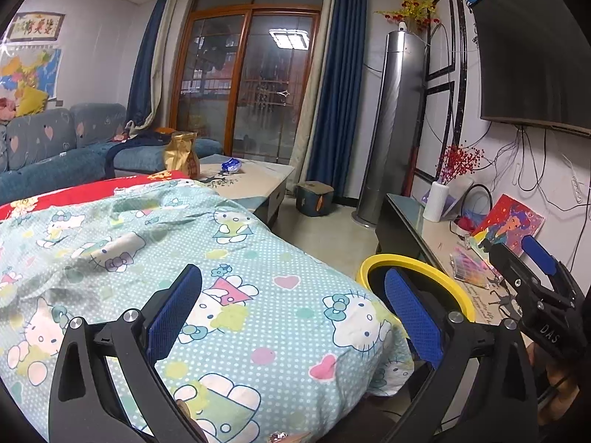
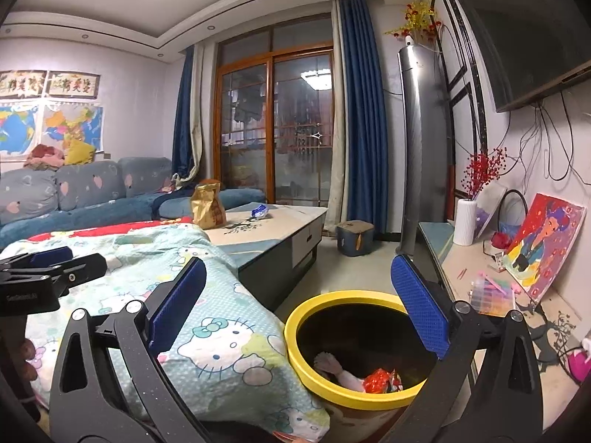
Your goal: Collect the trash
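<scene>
A yellow-rimmed trash bin [image 2: 295,317] stands on the floor beside the quilt-covered table. Inside it lie a red wrapper [image 2: 380,380] and a white crumpled piece [image 2: 328,363]. My right gripper [image 2: 299,306] is open and empty, above the bin's near side. My left gripper [image 1: 295,310] is open and empty over the Hello Kitty quilt [image 1: 258,265]; the bin's rim [image 1: 373,262] shows behind its right finger. Far off on the coffee table stand a brown paper bag [image 2: 208,206] and a blue wrapper [image 2: 259,211]; both also show in the left view, bag [image 1: 181,155] and wrapper [image 1: 231,164].
The coffee table [image 2: 295,221] stretches toward the glass door. A blue sofa [image 2: 92,199] runs along the left. On the right, a TV stand [image 2: 465,262] holds a white vase [image 2: 465,221], a painting [image 2: 546,243] and a bead box [image 2: 493,295]. A small stool [image 2: 354,238] and tower air conditioner [image 2: 424,147] stand beyond.
</scene>
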